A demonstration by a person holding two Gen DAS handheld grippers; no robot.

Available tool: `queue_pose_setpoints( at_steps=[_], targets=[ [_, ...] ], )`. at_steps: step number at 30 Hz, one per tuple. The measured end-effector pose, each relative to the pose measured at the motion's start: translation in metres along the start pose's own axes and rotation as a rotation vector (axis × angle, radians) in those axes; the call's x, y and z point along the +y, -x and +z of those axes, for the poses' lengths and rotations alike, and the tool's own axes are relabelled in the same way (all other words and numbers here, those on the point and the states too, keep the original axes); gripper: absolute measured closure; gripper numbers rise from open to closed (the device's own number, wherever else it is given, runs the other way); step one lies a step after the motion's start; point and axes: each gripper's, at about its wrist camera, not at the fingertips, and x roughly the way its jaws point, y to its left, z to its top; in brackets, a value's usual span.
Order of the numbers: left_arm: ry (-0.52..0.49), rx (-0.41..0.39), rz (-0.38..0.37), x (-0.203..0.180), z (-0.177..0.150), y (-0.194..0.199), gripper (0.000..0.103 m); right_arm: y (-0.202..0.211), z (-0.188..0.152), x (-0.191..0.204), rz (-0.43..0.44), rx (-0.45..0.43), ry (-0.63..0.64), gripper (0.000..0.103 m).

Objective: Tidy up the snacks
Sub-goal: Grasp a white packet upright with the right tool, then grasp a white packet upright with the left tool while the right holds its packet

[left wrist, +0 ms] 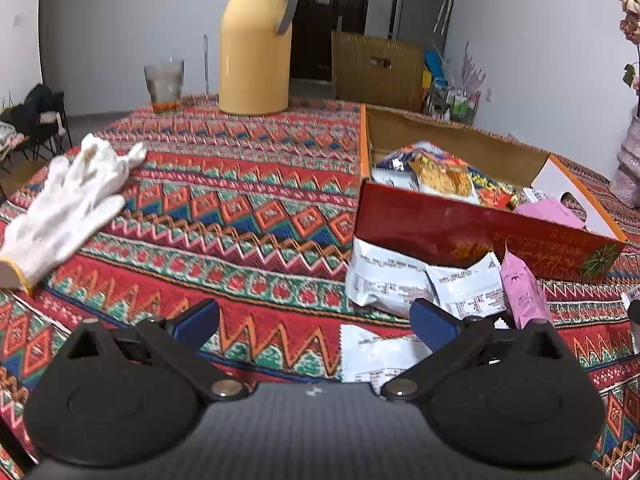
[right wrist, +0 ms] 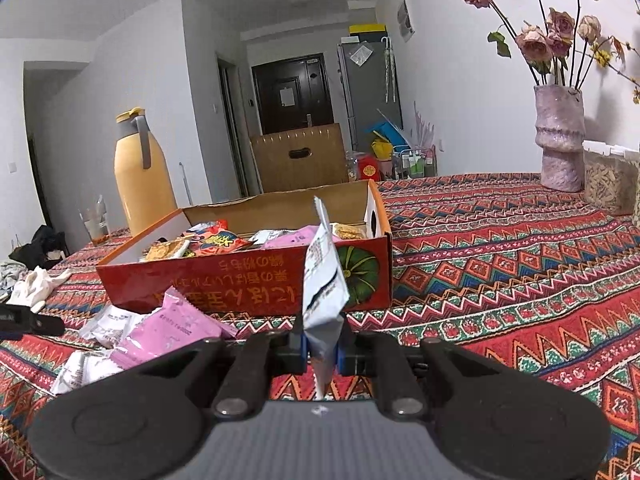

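Note:
A red cardboard box (left wrist: 460, 236) (right wrist: 248, 280) holds several snack packets. In the right wrist view my right gripper (right wrist: 322, 350) is shut on a white snack packet (right wrist: 322, 280), held upright in front of the box's near wall. Pink packets (right wrist: 168, 336) and white ones (right wrist: 106, 326) lie loose on the cloth left of it. In the left wrist view my left gripper (left wrist: 316, 320) stands open low over the cloth, nothing between its fingers. White packets (left wrist: 400, 280) and a pink packet (left wrist: 524, 292) lie by its right finger (left wrist: 434, 320), against the box.
The table wears a red patterned cloth (left wrist: 240, 200). A white glove (left wrist: 68, 200) lies at the left, a yellow thermos jug (left wrist: 256, 48) and a glass (left wrist: 164, 84) stand at the back. A vase of dried roses (right wrist: 560, 136) and a jar (right wrist: 608, 184) stand at the right.

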Motion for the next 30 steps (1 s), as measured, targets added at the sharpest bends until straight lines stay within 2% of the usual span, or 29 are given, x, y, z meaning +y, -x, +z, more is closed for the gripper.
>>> queue_pose_setpoints(
  at_steps=[11,14,19,24,27,29,30],
  targets=[
    [-0.095,0.107,0.059,-0.034,0.013,-0.038,0.0,0.001,-0.002,-0.006,0.03,-0.013,-0.031,0.091],
    [-0.113,0.133,0.05,-0.042,0.016,-0.049,0.0,0.001,-0.002,-0.007,0.036,-0.014,-0.037,0.091],
    [-0.118,0.153,0.049,-0.05,0.015,-0.064,0.0,0.001,-0.003,-0.008,0.045,-0.018,-0.041,0.091],
    [-0.114,0.133,0.031,-0.05,0.013,-0.067,0.002,-0.001,-0.003,-0.008,0.049,-0.011,-0.043,0.091],
    [-0.121,0.117,0.0,-0.051,0.014,-0.063,0.022,-0.002,-0.003,-0.008,0.045,-0.009,-0.046,0.09],
    [-0.126,0.106,-0.017,-0.051,0.014,-0.059,0.042,-0.002,-0.003,-0.008,0.04,-0.005,-0.046,0.09],
    [-0.126,0.102,-0.027,-0.051,0.013,-0.056,0.046,-0.003,-0.003,-0.008,0.038,-0.004,-0.045,0.09]
  ],
)
